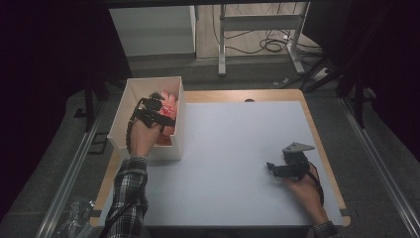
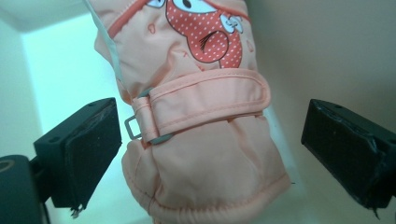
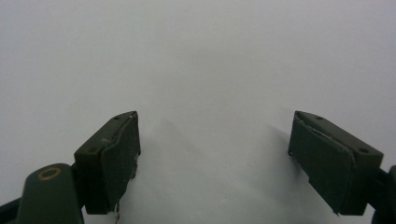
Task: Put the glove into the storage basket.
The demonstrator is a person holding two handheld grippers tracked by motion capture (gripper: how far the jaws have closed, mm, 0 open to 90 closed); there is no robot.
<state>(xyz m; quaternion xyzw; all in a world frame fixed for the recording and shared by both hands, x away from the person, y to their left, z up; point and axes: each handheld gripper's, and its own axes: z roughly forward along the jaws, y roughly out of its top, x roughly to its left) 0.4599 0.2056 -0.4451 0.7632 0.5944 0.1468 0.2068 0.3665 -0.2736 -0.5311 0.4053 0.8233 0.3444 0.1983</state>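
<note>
Left gripper view: the left gripper (image 2: 205,149) has its jaws spread wide, one on each side of a peach padded child's glove (image 2: 201,121), with clear gaps between each pad and the fabric, so nothing is gripped. The jaws straddle the cuff end just below the wrist strap (image 2: 205,100) and its grey buckle (image 2: 135,128); I judge that placement suits a pinch across the narrow wrist, where the padding should compress and hold. The glove carries a red dotted cartoon patch (image 2: 205,32) farther up.

In the high view, the left gripper (image 1: 151,111) is reached down inside a white open-topped box (image 1: 178,124) that stands at the table's left edge. Pink-orange fabric lies in the box; whether that is one glove or several I cannot tell.

The right gripper (image 1: 285,168) hovers low over the bare white tabletop (image 1: 237,139), well apart from the box. In the right gripper view, its jaws are likewise wide apart with nothing between them, probably parked where a glove could be set down or received.
</note>
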